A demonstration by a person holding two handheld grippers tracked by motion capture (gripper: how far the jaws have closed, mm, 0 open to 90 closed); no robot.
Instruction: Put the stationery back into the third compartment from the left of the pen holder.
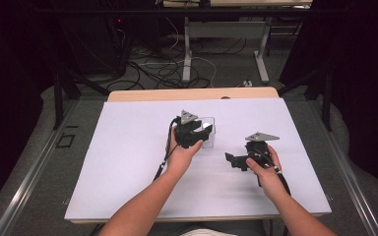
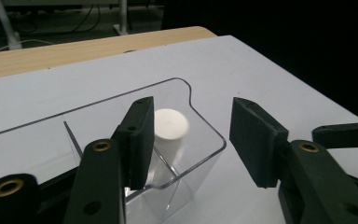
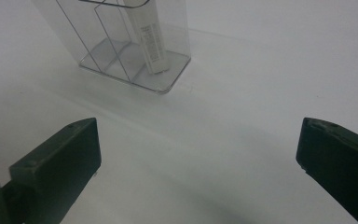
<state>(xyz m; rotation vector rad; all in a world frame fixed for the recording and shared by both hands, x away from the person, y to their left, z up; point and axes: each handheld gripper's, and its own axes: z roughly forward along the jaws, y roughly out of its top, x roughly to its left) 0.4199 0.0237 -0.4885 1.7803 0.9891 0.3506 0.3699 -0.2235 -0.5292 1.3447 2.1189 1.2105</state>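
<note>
High view: I see the left gripper point(image 1: 200, 133) held over the middle of the white table sheet point(image 1: 128, 162), its nose right at a clear plastic organizer point(image 1: 209, 132) that stands on the sheet. My left hand point(image 1: 182, 155) grips it from behind, and a grey three-cornered plate sits on top. The right gripper point(image 1: 232, 160) is lower and to the right, near the organizer but apart from it, pointing left across the sheet, with my right hand point(image 1: 266, 172) around its body.

Left gripper view: the two black jaws stand apart with nothing pressed between them. The left pad point(image 2: 137, 140) hangs inside the organizer point(image 2: 200, 154), just beside a white cylinder point(image 2: 170, 130) that stands upright in the corner compartment; I cannot tell whether pad and cylinder touch. The other pad point(image 2: 254, 140) is outside the clear wall, over bare sheet. The rounded corner of the organizer lies between the two pads. A thin clear divider shows to the left of the cylinder. At the right edge a part of the right gripper point(image 2: 347, 134) shows.

Right gripper view: jaws wide apart, with only white sheet between the pads. The organizer point(image 3: 168, 81) stands farther off at top centre, dividers visible, and the white cylinder point(image 3: 149, 42) stands inside it with a printed label facing me.
</note>
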